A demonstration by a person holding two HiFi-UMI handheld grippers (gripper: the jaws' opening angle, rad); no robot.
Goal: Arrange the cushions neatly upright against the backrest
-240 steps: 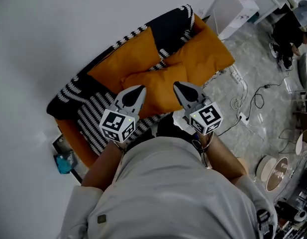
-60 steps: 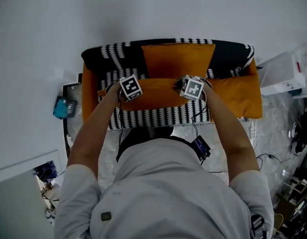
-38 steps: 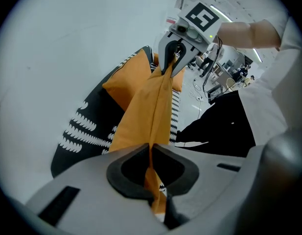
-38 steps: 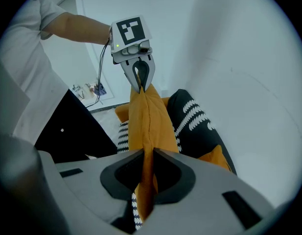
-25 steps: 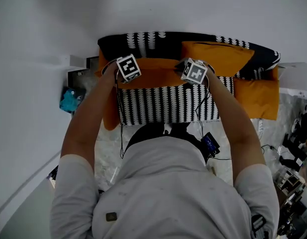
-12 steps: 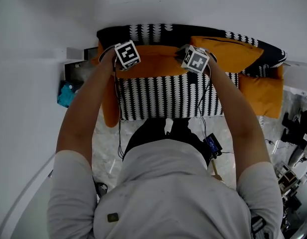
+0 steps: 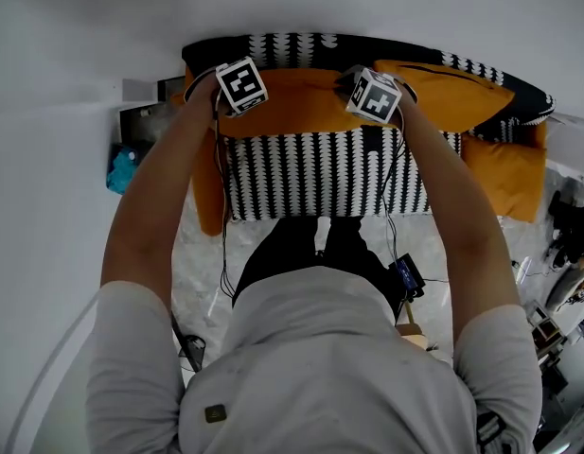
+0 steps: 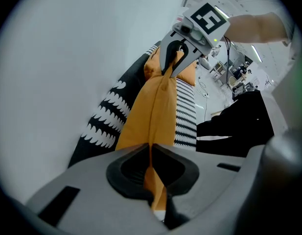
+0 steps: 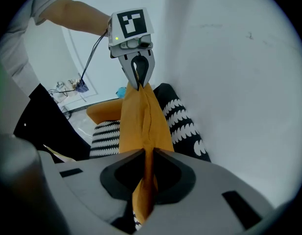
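Moved since a second ago: left hand-held gripper [image 8: 153, 195] and right hand-held gripper [image 9: 145, 190] closer to backrest [image 7: 292, 50], orange cushion [image 7: 301, 102] with them. Each clamps tight on cushion's top seam, one per end. Cushion edge-up over striped seat [image 7: 320, 173], just before backrest; second orange cushion [image 7: 452, 88] at right.

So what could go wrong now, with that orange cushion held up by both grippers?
Both the left gripper and right gripper pinch only the thin top edge of the orange cushion, so the fabric could slip out. Once released, the soft cushion may flop forward off the backrest. It might also nudge the second orange cushion leaning to its right.
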